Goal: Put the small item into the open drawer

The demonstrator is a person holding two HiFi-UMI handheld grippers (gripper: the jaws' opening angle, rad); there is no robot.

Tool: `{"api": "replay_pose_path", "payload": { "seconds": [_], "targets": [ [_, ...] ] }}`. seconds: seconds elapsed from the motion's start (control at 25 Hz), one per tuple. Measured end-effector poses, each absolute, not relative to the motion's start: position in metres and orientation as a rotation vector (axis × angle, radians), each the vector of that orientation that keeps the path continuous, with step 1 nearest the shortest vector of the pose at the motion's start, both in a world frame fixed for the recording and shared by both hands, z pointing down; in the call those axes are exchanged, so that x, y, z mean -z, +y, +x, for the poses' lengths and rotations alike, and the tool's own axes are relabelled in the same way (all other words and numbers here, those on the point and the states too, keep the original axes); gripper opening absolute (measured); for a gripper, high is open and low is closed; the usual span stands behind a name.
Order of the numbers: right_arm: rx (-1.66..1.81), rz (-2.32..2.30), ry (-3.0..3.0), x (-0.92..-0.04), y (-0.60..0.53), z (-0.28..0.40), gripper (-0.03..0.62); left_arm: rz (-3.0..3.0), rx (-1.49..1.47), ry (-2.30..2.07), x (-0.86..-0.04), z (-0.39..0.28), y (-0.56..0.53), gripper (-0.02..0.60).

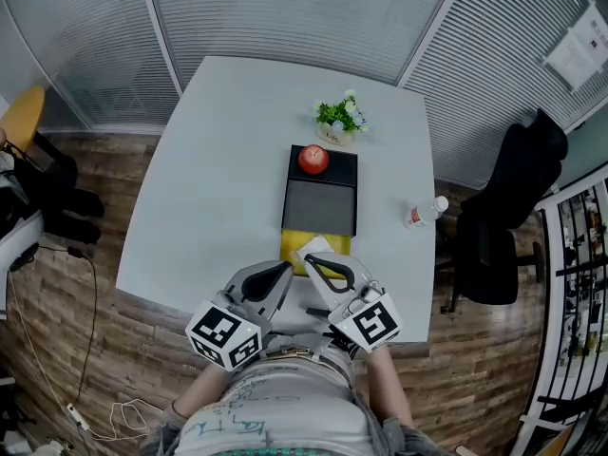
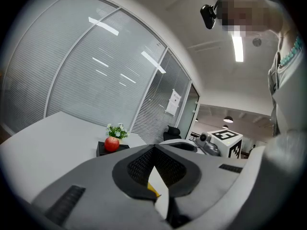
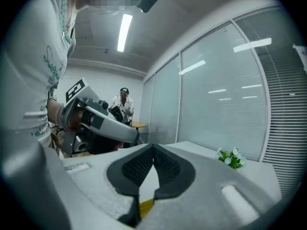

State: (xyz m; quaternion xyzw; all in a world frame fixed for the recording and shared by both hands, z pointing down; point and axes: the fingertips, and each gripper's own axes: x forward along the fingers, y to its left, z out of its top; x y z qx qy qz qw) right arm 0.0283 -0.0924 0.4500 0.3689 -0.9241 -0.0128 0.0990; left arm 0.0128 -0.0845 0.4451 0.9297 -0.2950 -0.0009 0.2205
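Where the worktop (image 1: 209, 188) lies open at left, the left tool (image 1: 283, 272) and right tool (image 1: 313, 266), both pressed together and empty, sit at its near edge. Just ahead, the small white item (image 1: 314, 247) lies in the open yellow drawer (image 1: 290, 245). A bottle (image 1: 427, 211) lies near the right edge.

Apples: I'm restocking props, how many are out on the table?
1: the apple sits atop the black drawer unit, near the flower pot; more could hide inside it.

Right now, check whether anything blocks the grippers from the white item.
Nothing visible does. The white item lies on the yellow surface just ahead of the left gripper and right gripper, both shut and empty. The apple sits farther back on the black box; the bottle lies off to the right.
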Motion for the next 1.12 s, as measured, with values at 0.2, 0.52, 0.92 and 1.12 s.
{"api": "replay_pose_path", "payload": {
  "seconds": [0.2, 0.52, 0.92, 1.12],
  "targets": [
    [0.028, 1.169, -2.818, -0.427, -0.091, 0.031, 0.003, 2.621, 0.063, -0.833, -0.423, 0.015, -0.092, -0.003],
    [0.117, 1.214, -2.935, -0.392, -0.086, 0.035, 0.003, 2.703, 0.104, -0.815, -0.402, 0.020, -0.091, -0.003],
    [0.046, 1.268, -2.859, -0.406, -0.085, 0.041, 0.003, 2.705, 0.084, -0.838, -0.414, 0.027, -0.088, -0.003],
    [0.051, 1.284, -2.842, -0.411, -0.087, 0.048, 0.003, 2.699, 0.079, -0.842, -0.416, 0.029, -0.088, -0.003]
  ]
}}
